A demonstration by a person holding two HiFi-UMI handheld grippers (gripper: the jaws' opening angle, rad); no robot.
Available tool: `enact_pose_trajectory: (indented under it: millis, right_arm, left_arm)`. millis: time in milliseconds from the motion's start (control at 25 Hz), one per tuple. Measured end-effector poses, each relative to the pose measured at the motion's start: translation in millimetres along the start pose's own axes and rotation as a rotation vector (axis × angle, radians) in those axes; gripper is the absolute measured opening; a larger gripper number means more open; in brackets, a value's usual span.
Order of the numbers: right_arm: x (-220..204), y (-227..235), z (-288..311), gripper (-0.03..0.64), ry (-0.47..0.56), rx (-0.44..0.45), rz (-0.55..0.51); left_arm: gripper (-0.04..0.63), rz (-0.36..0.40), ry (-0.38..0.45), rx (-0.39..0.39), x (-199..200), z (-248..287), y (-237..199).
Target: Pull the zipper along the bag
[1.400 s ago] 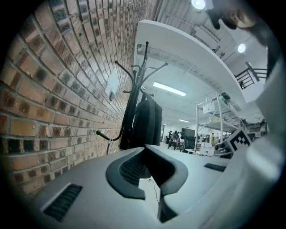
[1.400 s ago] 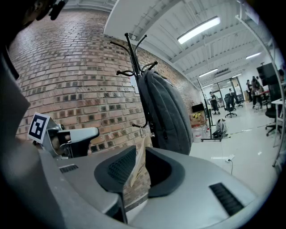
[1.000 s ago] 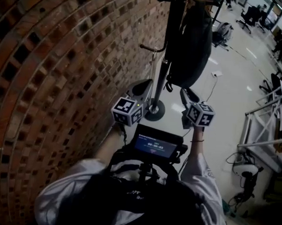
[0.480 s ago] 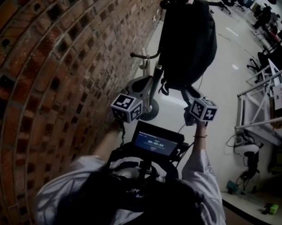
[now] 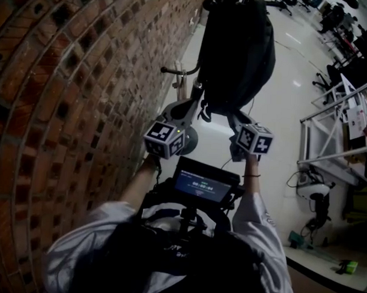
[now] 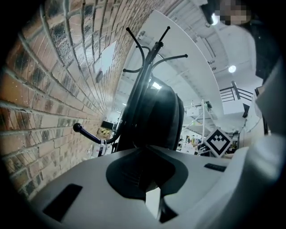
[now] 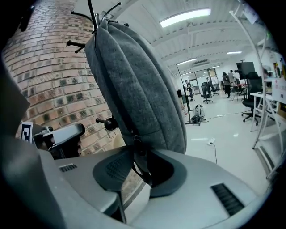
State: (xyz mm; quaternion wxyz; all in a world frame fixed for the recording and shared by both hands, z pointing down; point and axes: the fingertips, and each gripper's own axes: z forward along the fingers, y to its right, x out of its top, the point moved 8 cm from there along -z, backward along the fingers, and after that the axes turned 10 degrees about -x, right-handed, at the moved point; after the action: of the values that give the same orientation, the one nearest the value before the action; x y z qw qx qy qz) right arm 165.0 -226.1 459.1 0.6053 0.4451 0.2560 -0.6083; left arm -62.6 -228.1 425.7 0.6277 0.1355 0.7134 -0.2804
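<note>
Closing right gripper (image 7: 136,192) fingers round black zipper pull (image 7: 139,161) on hanging grey backpack (image 7: 138,80), not yet clamped; left gripper (image 6: 153,197) fingers apart, empty; zip run judged unstarted.

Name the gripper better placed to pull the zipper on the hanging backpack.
Right. The right gripper has the zipper pull between its jaws, which have just been closing. The left gripper only faces the backpack's lower end, with no pull in view.

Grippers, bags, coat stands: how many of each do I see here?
Grippers: 2 (left gripper; right gripper, whose jaws have just been closing around the zipper pull)
Bags: 1 (grey bag)
Coat stands: 1 (black coat stand)
Total: 4
</note>
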Motion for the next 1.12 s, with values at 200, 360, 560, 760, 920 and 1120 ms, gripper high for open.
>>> enact_pose_trajectory:
  millis: [200, 360, 560, 760, 920, 1120]
  right_arm:
    - [3, -4, -1, 0.034, 0.004, 0.035, -0.044]
    - [3, -1, -7, 0.025, 0.009, 0.149, 0.062]
    - [3, 0, -15, 0.003, -0.005, 0.238, 0.115]
    - [5, -1, -17, 0.004, 0.001, 0.309, 0.153]
    - [5, -1, -20, 0.014, 0.008, 0.361, 0.171]
    - [9, -1, -26, 0.018, 0.023, 0.404, 0.211]
  left_arm:
    - [0.008, -0.003, 0.011, 0.037, -2, -2, 0]
    - [0.008, -0.003, 0.010, 0.074, -5, -3, 0]
    - [0.008, -0.002, 0.019, 0.103, -6, -3, 1]
    - [0.008, 0.008, 0.029, 0.120, -2, 1, 2]
    - [0.008, 0.011, 0.029, 0.129, -3, 1, 4]
    - [0.008, 0.012, 0.022, 0.133, -4, 1, 9]
